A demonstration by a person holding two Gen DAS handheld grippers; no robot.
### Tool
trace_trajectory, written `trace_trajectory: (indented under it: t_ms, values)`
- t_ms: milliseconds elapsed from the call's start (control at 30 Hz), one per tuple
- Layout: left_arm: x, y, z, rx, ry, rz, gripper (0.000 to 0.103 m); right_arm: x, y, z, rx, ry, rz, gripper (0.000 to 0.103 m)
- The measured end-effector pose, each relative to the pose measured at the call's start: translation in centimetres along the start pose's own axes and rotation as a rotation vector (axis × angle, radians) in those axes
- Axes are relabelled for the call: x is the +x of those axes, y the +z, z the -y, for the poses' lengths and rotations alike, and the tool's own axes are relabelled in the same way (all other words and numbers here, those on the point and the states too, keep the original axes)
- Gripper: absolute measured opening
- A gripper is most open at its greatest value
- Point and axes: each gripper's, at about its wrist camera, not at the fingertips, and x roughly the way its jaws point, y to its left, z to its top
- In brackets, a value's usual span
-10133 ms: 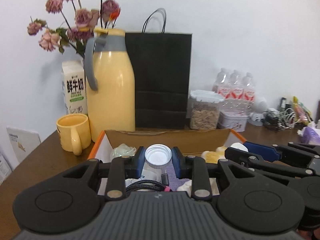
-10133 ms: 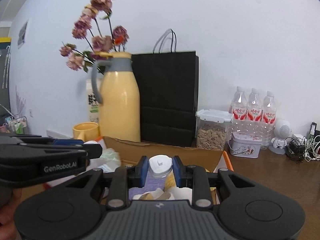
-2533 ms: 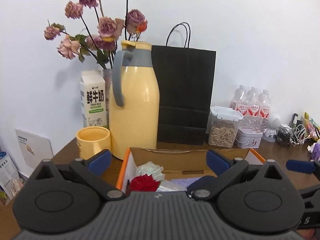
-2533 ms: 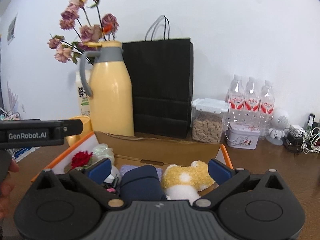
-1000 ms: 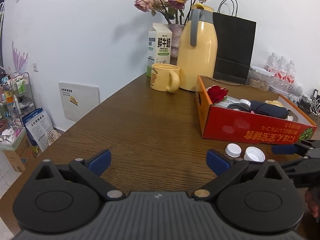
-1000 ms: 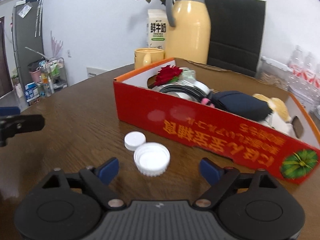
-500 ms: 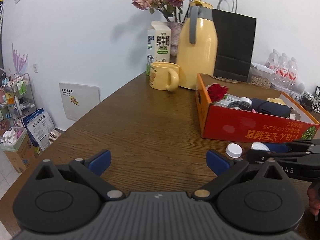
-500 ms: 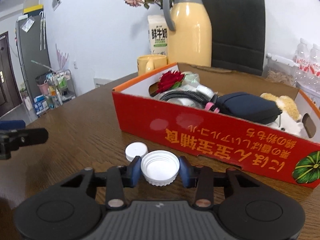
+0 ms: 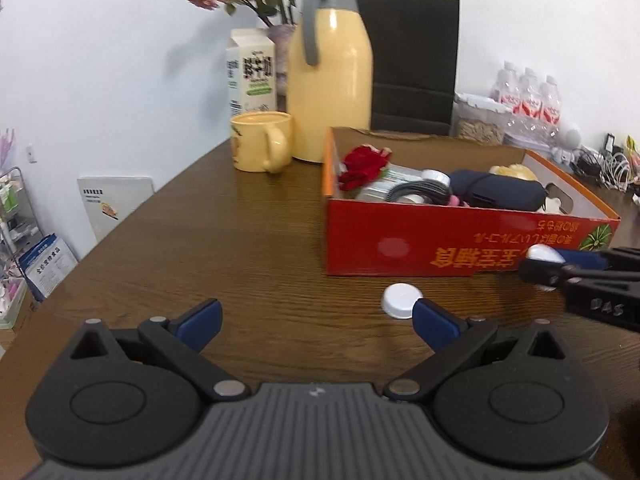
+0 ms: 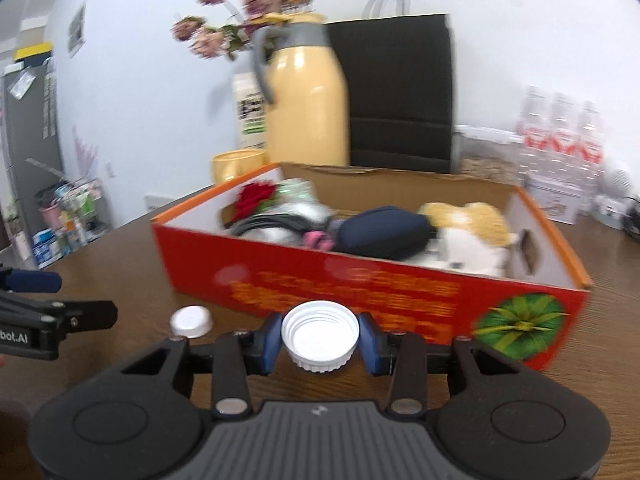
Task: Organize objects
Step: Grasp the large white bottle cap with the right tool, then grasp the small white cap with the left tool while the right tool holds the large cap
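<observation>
Lifted off the counter (image 9: 240, 264), the large cap (image 10: 320, 336) sits clamped between the right gripper's (image 10: 320, 338) jaws; the left gripper (image 9: 316, 320) gapes empty, small cap (image 9: 401, 300) just ahead of its right jaw.

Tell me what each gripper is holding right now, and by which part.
The right gripper is shut on the large white cap, clamped by its ribbed sides, open side up. The left gripper is open and holds nothing; the small white cap lies on the table.

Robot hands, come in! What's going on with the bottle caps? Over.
Right claw shut on big white cap. Left claw open, empty. Small white cap on table. Red box just ahead.
</observation>
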Motion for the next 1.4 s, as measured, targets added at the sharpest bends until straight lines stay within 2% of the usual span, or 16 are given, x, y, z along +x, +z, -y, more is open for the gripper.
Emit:
trace_trajectory:
  t_ms: [133,367,733,767,833,933,1000,1067,1200,1400]
  values:
    - [1.4,0.5,1.5,0.015,-0.014,-0.032,0.103,-1.2,-0.2,2.4,0.04,-0.041,0.031,0.039]
    - [3.4,1.1,4.4,0.076,0.01,-0.034,0.103,-3.1,-0.5,5.0,0.067,-0.076,0.07,0.039]
    - [4.9,0.1,4.8,0.051,-0.033,-0.052,0.1,-3.7,-0.9,3.9,0.024,-0.037,0.07,0.039]
    - [4.9,0.1,4.8,0.047,-0.036,-0.053,0.097,-3.7,-1.0,3.8,0.02,-0.034,0.068,0.039]
    - [5.0,0.1,4.7,0.04,-0.04,-0.059,0.082,-3.7,-1.0,3.5,0.011,-0.03,0.066,0.039]
    - [5.0,0.1,4.6,0.036,-0.05,-0.061,0.068,-3.7,-1.1,3.4,0.004,-0.028,0.061,0.039]
    - [4.7,0.1,4.8,0.048,-0.073,-0.046,0.028,-3.7,-1.1,3.4,0.004,-0.029,0.061,0.039]
    - [4.6,0.0,4.8,0.051,-0.097,-0.041,0.029,-3.7,-1.1,3.3,0.003,-0.029,0.06,0.039]
    - [4.4,0.0,4.8,0.049,-0.098,-0.038,0.029,-3.8,-1.1,3.2,-0.002,-0.025,0.062,0.039]
    - [3.5,-0.2,4.9,0.044,-0.098,0.012,0.029,-4.1,-1.1,3.1,-0.01,-0.019,0.074,0.039]
